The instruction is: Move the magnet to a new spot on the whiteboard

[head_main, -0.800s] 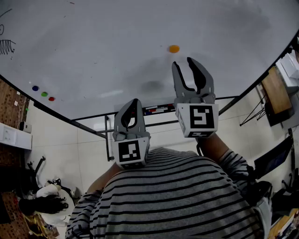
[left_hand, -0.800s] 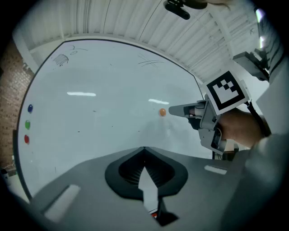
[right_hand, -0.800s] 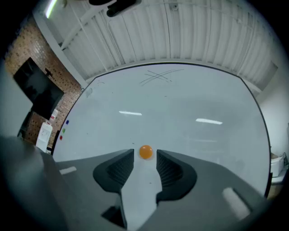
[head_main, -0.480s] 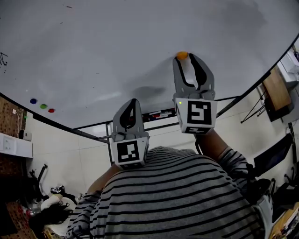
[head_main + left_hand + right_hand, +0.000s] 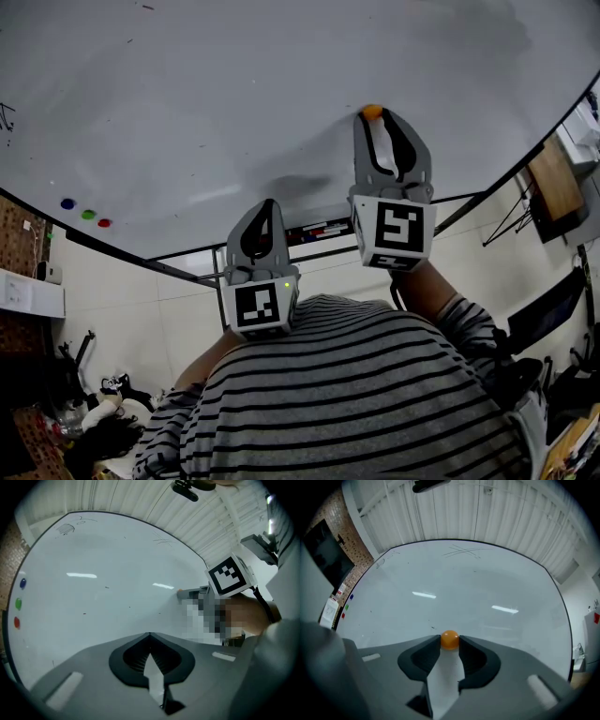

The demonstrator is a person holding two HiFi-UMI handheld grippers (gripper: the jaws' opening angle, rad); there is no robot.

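Right gripper (image 5: 376, 118) has moved up the whiteboard (image 5: 206, 84) and narrowed its jaws onto the orange magnet (image 5: 372, 111).
Both jaw tips touch the magnet's sides and pinch it while it sits against the board, right of the middle in the head view. Left gripper (image 5: 270, 203) hangs lower and to the left, its jaws closed tip to tip with nothing between them.
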